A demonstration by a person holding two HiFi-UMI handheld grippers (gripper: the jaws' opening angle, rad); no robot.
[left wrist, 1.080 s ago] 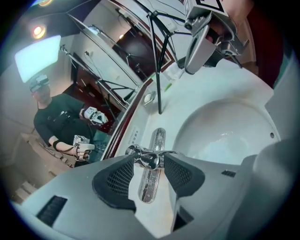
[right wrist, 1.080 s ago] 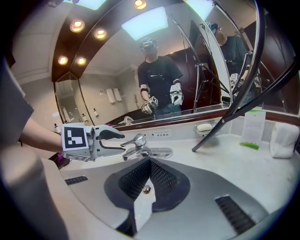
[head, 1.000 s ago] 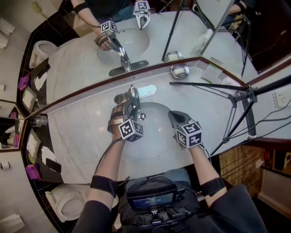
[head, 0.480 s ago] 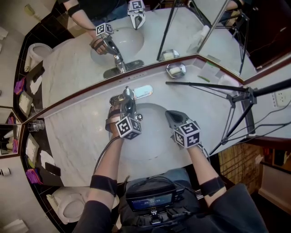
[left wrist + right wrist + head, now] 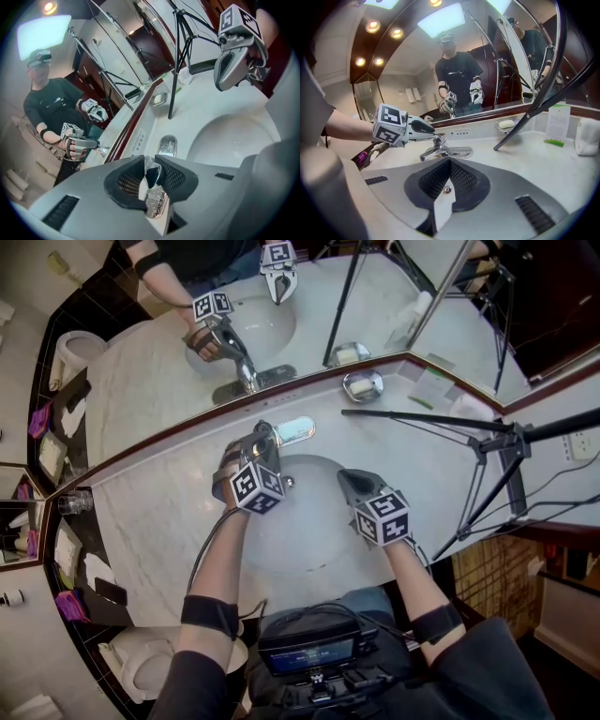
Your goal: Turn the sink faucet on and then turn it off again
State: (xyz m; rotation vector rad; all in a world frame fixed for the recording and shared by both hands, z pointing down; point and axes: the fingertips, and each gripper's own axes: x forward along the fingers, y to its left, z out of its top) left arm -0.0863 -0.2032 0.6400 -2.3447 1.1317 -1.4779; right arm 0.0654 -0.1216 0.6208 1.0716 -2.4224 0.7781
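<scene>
A person stands at a white marble vanity with an oval white sink basin (image 5: 314, 545), holding a gripper in each hand. The left gripper (image 5: 151, 164) is at the chrome single-lever sink faucet (image 5: 440, 151), which stands at the back rim of the basin below the mirror. Its jaws are closing on the faucet lever (image 5: 151, 172), and the mesh pads appear to have just met its sides. The right gripper (image 5: 450, 161) hovers over the basin with its jaws together and empty. This looks like the first step, taking hold to turn the water on; no stream shows yet. The next move likely calls for a firm pinch, then lifting or swinging the lever. Only the left gripper view shows the pads against the lever; in the head view the gripper's body covers that contact. The right gripper view alone shows the faucet side-on, spout included.
</scene>
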